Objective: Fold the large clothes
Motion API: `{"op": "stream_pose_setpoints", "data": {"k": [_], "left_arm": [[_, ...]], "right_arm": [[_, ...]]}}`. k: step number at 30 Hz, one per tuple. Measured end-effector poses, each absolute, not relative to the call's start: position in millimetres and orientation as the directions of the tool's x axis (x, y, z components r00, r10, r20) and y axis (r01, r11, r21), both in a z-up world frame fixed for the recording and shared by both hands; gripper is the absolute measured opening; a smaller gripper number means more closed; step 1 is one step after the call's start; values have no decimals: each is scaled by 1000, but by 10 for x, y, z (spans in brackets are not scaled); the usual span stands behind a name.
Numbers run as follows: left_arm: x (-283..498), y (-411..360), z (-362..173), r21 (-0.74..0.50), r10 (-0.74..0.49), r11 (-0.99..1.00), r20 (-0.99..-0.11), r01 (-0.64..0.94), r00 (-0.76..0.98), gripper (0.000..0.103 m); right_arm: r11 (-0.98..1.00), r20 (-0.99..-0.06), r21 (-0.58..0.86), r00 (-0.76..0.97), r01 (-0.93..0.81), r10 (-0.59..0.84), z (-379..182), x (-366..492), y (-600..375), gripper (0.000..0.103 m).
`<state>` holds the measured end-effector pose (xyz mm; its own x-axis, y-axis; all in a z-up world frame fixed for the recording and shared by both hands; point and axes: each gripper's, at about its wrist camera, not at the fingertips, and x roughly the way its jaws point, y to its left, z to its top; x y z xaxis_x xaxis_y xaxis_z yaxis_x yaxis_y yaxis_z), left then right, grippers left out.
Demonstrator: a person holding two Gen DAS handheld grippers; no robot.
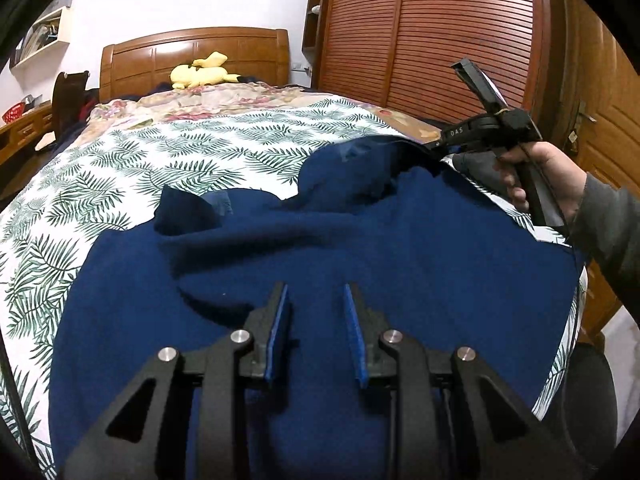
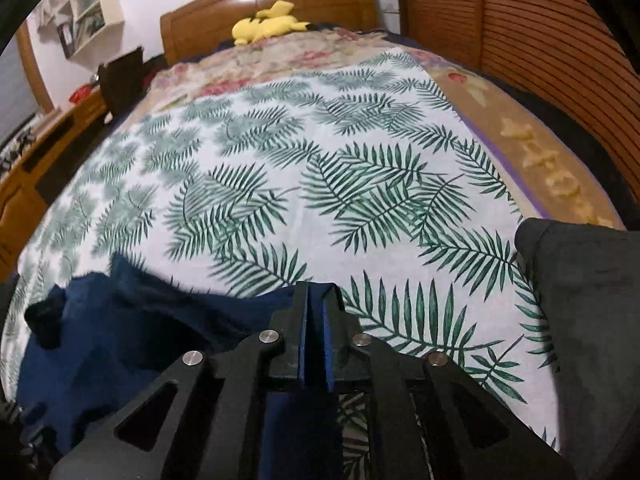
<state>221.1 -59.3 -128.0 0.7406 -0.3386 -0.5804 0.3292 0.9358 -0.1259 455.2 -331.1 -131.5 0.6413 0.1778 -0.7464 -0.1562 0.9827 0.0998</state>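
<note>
A large dark blue garment [image 1: 360, 248] lies spread and rumpled on a bed with a palm-leaf sheet [image 1: 168, 152]. My left gripper [image 1: 316, 300] is open, its blue pads apart, just above the garment's near middle. My right gripper [image 2: 317, 300] is shut on an edge of the blue garment [image 2: 132, 344], which hangs down to the left of it. In the left wrist view the right gripper [image 1: 434, 148] pinches the garment's far right edge and lifts it slightly.
A dark grey cloth [image 2: 588, 300] lies at the bed's right edge. A yellow plush toy [image 1: 204, 72] sits by the wooden headboard [image 1: 192, 52]. A slatted wooden wardrobe [image 1: 432, 32] stands to the right, a desk [image 2: 36, 168] to the left.
</note>
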Motion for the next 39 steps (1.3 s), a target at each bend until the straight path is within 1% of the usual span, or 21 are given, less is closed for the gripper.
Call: {"op": "stream_pose_setpoints", "data": {"k": [1,2,5,13,22,29,39], "left_arm": [[2213,-592,-1280,-126,-338,936,-581,329,740,26],[2213,-593,-1279,-125,-338,936,-581,329,741,26],[2211,-587,-1284,-121,-334,937,-580,327,743,27],[2210,-585,-1279,-121,-333,938,-579,326,744,26],[2152,-588,-1245,-109,-326,940,-573,324,752,26],[2103,-592,-1228,-109,-325,940,-568,322,756,26],[1970,-537,-1143,-106,-319,944,-547,313,774,26]], "right_arm": [[985,-746,81,646,-151,160,-1306,4531,-3301,44],[987,-735,63,662,-145,144,-1281,4503,-3307,71],[988,-700,64,699,-142,146,-1162,4436,-3360,72],[975,-734,25,658,-221,168,-1225,4281,-3194,72],[924,-720,-41,652,-379,236,-1151,3425,-2813,72],[878,-740,-23,599,-478,307,-1338,2845,-2459,72],[851,-742,-36,584,-524,328,-1528,2482,-2090,72]]}}
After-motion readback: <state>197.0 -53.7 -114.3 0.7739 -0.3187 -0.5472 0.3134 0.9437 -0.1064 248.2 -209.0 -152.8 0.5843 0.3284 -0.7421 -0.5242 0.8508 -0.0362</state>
